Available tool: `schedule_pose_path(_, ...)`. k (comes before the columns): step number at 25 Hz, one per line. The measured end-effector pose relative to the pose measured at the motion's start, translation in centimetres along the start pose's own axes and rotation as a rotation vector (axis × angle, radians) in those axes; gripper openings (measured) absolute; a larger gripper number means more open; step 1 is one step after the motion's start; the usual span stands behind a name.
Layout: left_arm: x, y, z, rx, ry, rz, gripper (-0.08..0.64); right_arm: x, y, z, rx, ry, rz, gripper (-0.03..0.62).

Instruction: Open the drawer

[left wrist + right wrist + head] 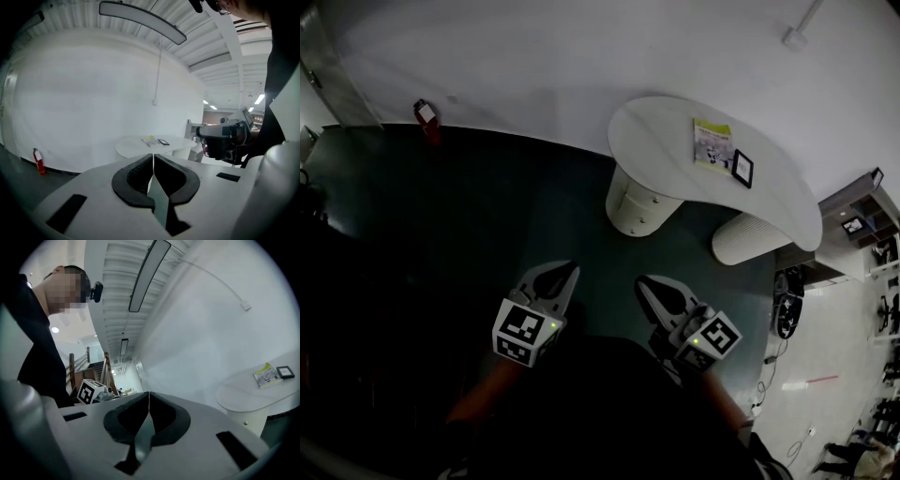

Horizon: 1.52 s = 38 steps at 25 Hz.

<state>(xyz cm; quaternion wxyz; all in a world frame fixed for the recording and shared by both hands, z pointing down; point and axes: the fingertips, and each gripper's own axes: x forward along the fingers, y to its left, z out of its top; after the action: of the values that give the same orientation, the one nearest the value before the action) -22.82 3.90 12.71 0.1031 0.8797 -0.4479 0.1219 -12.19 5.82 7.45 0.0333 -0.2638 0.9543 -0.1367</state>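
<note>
Drawer not opened yet: you're well short of it, and both grippers are empty.
The drawer unit (639, 204) looks shut under the white surface (661, 131), well apart from you across the dark floor. You hold the left gripper (570, 272) and right gripper (643, 283) close to your body, side by side, roughly level and aimed toward the unit. Both sets of jaws are clenched on nothing. All of it is left: approach, grab a knob, pull.

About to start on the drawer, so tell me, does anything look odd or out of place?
Nothing stands out: booklet and black frame lie flat on the white table; drawer unit looks shut.
</note>
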Motion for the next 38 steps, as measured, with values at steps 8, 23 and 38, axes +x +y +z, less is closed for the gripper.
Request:
schedule_pose_path(8, 8.0, 5.7, 2.4, 0.002, 0.029, -0.139, 0.02, 4.2, -6.4, 1.2, 0.061, -0.017, -0.165, 0.017)
schedule_pose_path(23, 19.4, 1.4, 3.9, -0.014, 0.094, -0.185, 0.02, -1.1, -17.7, 2.0, 0.121, -0.01, -0.228, 0.017)
schedule_pose_path(38, 25.3, -2.8, 2.0, 0.005, 0.089, -0.226, 0.02, -3.7, -23.3, -0.8, 0.099, 0.035, -0.214, 0.017)
